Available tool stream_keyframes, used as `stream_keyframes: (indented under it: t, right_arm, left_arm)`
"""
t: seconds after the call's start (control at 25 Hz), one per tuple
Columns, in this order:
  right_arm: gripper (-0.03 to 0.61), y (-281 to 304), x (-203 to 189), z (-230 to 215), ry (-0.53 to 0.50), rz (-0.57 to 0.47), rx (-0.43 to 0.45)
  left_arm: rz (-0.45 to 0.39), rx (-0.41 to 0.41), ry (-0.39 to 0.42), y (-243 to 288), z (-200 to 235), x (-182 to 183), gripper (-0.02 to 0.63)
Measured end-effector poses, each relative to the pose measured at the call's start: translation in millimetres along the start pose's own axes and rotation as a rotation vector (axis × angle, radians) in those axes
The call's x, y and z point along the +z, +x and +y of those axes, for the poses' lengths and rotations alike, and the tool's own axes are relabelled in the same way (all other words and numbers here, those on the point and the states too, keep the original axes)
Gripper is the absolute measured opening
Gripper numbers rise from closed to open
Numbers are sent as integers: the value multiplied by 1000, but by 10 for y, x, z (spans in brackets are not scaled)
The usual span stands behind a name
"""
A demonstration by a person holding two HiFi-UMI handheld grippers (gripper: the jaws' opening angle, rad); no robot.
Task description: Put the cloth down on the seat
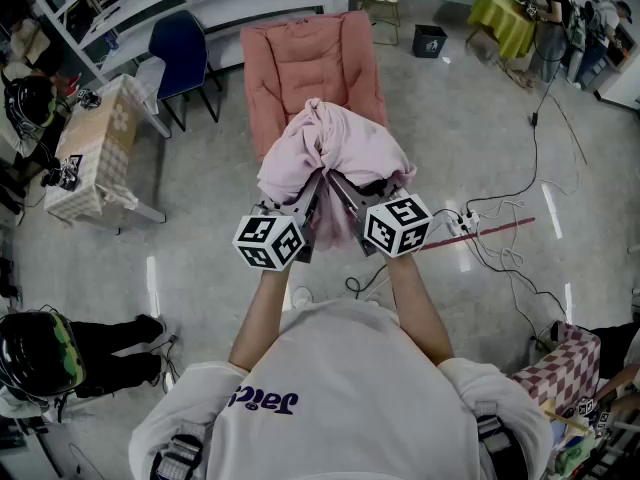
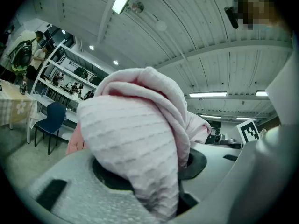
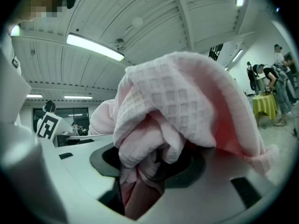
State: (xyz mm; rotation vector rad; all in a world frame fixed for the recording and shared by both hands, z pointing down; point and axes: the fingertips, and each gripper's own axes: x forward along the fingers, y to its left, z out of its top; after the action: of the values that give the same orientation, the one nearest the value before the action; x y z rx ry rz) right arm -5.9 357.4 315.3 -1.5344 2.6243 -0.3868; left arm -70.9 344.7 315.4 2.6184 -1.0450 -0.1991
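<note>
I have the bunched pink waffle-weave cloth [image 1: 330, 148] clamped from below by the left gripper [image 1: 300, 208] and right gripper [image 1: 352, 203], side by side. It appears to hang over the near edge of the salmon padded seat [image 1: 310, 63], which runs lengthwise straight ahead, equally near both.

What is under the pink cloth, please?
The left gripper and right gripper hold the cloth up; below it lies the seat. The cloth covers the seat's near end and the jaw tips.
</note>
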Motion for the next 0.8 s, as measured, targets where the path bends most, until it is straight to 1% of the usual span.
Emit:
stream_keyframes:
  t: [0.2, 0.4, 0.6, 0.68, 0.8]
  right_arm:
    - [227, -101, 34, -169, 2, 0, 6]
    - [230, -435, 100, -430, 5, -9, 22]
    - [238, -763, 63, -562, -37, -4, 46]
    - [238, -819, 23, -579, -33, -1, 57]
    - [238, -795, -102, -603, 8, 3, 66]
  left_arm:
    - [-8, 9, -5, 133, -133, -54, 213]
    - [-29, 16, -6, 312, -506, -170, 213]
    - [-44, 34, -30, 324, -828, -354, 213]
    - [-39, 50, -27, 304, -876, -408, 213]
    - [-7, 79, -9, 297, -825, -496, 215]
